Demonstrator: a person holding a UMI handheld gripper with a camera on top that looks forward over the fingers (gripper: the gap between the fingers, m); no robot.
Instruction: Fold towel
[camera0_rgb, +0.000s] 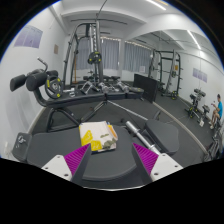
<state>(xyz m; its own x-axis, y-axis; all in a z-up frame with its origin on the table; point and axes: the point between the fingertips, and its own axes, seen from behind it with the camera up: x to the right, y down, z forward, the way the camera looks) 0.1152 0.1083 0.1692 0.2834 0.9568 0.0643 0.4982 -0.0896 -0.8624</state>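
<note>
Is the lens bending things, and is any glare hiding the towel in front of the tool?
Gripper view: strong fisheye, the ceiling lights and gym machine curve; the lights are bright but cast no glare on the yellow-white towel, evenly lit just ahead of the open tool.

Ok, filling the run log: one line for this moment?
gripper: open | towel: yellow-white, just ahead of fingers, ungripped | background: gym machines

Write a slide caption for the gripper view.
Open tongs hover over a dark bench, a yellow-and-white folded towel just ahead of the pink pads, gym machines beyond.
</note>
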